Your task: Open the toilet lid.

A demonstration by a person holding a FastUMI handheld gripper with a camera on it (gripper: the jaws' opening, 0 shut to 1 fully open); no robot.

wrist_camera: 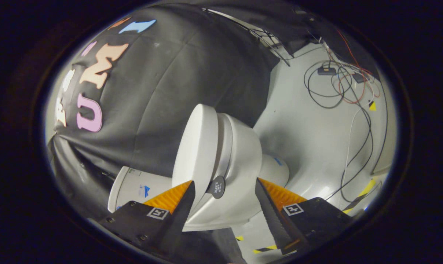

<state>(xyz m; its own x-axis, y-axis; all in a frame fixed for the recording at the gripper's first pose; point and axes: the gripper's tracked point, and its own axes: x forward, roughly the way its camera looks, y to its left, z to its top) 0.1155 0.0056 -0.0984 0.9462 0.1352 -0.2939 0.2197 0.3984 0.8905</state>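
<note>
White glazed ceramic dominates the gripper view: one toilet (240, 154) stands on the pale floor (309, 139), seen rolled sideways by the tilt of the camera. Its single toilet lid (197, 146) appears still down, or very nearly so, lying against the seat rim with only a thin seam between them. One small dark lift tab (217, 187) sticks out at the lid's front edge, between the two fingers and just ahead of them.

The gripper (225, 196) has its jaws spread wide and released, holding nothing; the tab sits in the gap, nearer one finger, touching neither as far as I can tell.

By my judgement the approach is made, while the grasp and the lifting are left. One tank (133, 187) lies beyond the lid, and a tangle of several cables (339, 88) trails over the floor, well apart.
</note>
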